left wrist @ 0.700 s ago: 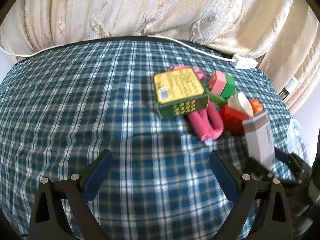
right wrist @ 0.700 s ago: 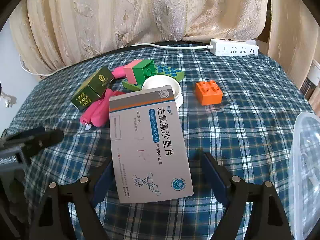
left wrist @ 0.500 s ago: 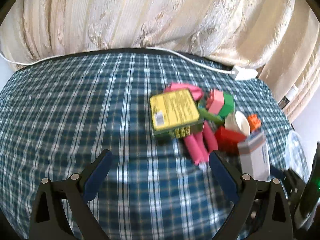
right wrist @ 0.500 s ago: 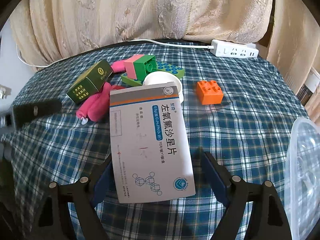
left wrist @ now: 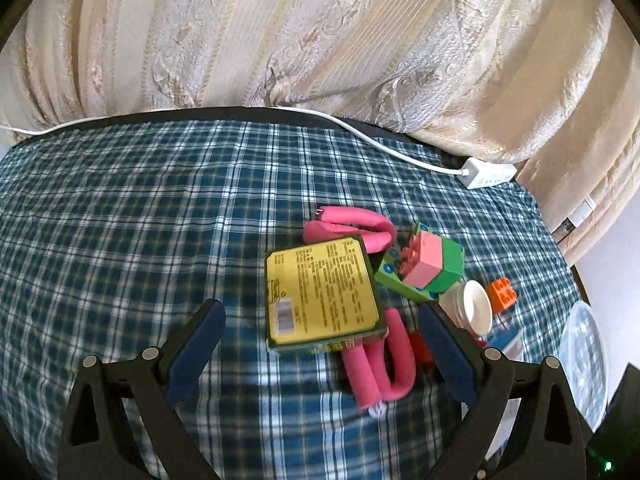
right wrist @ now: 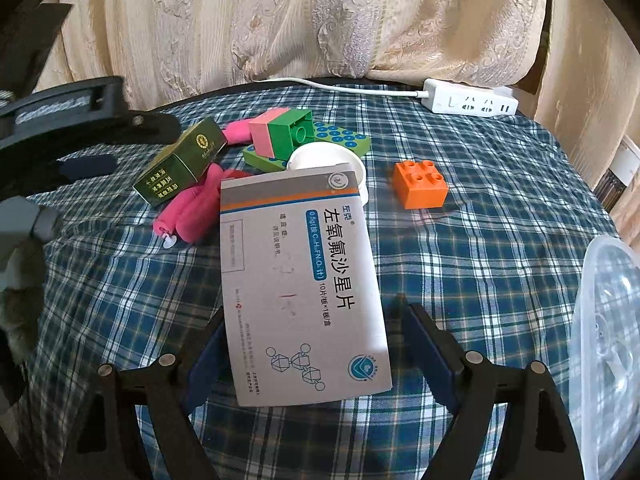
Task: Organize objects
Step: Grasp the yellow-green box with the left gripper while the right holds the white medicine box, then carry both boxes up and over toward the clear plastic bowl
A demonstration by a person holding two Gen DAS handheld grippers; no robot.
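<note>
Blue-checked cloth: woven and soft, it covers the surface (right wrist: 480,260) under everything; I'd expect slight give beneath a flat carton.
Right gripper (right wrist: 316,354): jaws wide, straddling the near end of the medicine box (right wrist: 300,280). The right pad stands clear of its edge and the left pad is hidden behind it, so I read no grip.
Medicine box: thin white-and-grey card, smooth and printed, its far end propped on the pile. I'd close squarely across the narrow width and gently, since card like this crushes.
Left gripper (left wrist: 322,350): spread wide and holding nothing, tilted down over the green carton (left wrist: 320,292).
Green carton: glossy card with a yellow face, lying on the pink foam tube (left wrist: 380,368), which looks squashy and curved.
Clear tub (right wrist: 604,340): rigid plastic at the right edge, my guess for the drop-off.
White cup (left wrist: 472,306): round and smooth, just behind the medicine box.
Bricks: hard studded plastic; the orange brick (right wrist: 420,184) sits alone, while the pink-and-green bricks (right wrist: 284,138) are stacked.
Power strip (right wrist: 468,102): white, at the far edge.
Curtain (right wrist: 320,20): cream brocade, ribbed.
</note>
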